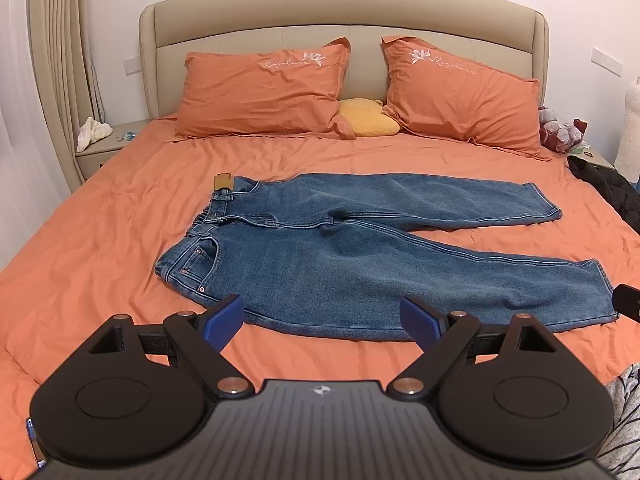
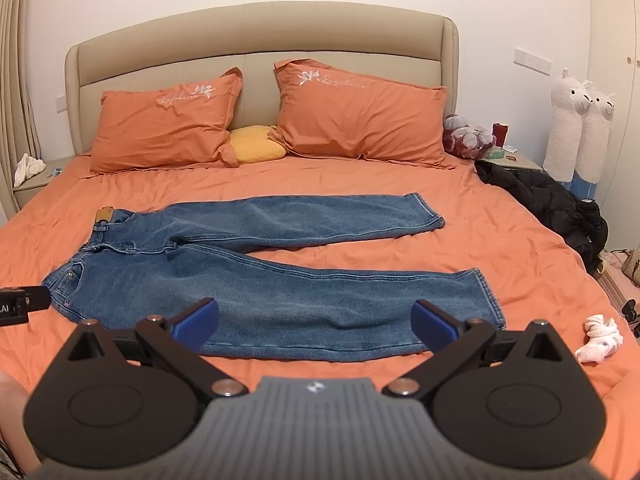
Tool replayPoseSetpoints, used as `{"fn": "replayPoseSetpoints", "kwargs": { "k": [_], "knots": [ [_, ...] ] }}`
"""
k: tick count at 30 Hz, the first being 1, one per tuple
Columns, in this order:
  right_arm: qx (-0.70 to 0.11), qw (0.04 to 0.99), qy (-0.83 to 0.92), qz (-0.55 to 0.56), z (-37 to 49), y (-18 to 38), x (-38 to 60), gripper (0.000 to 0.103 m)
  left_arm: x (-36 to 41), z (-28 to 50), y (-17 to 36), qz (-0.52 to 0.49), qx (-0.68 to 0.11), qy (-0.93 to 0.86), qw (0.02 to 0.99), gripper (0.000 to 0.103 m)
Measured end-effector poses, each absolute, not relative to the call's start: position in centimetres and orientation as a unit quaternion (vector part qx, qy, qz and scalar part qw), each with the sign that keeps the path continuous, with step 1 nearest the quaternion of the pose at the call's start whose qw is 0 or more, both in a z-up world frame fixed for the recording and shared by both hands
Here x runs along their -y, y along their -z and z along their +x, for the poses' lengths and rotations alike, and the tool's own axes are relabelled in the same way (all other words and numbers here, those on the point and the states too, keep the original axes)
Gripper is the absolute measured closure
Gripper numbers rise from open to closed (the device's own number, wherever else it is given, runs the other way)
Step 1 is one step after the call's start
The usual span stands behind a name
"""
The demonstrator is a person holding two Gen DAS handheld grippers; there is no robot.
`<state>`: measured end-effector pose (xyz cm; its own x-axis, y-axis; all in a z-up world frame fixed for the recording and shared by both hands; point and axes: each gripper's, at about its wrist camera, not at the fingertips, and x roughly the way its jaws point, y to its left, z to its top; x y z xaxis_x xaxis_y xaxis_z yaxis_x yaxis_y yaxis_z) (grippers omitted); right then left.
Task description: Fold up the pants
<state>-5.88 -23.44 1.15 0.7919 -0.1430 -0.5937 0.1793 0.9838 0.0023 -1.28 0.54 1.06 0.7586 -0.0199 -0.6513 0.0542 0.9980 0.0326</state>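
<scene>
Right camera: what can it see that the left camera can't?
Only the right camera shows two alpaca toys and white socks on the bed's edge. Only the left shows a phone at the bottom corner. Both share the jeans, spread flat, two orange pillows, a yellow cushion, a black jacket, and open grippers above the near leg.

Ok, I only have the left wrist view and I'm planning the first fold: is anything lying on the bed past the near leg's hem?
Observer: Yes, white socks lie on the bed just beyond the hem of the jeans, not touching it.
Operator: Is the right gripper free?
Observer: The right gripper is open, with nothing between its fingers.
Operator: And the white shape at my right edge?
Observer: Two alpaca plush toys, upright beside the bed.
</scene>
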Motion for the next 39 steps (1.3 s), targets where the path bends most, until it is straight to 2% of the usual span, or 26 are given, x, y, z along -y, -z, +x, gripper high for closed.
{"fn": "replayPoseSetpoints", "kwargs": {
  "k": [39],
  "knots": [
    [-0.306, 0.947, 0.098, 0.03, -6.23, -1.69, 22.92, 0.005, 0.18, -1.66, -1.52, 0.028, -0.334, 0.021, 0.942, 0.0]
  ]
}}
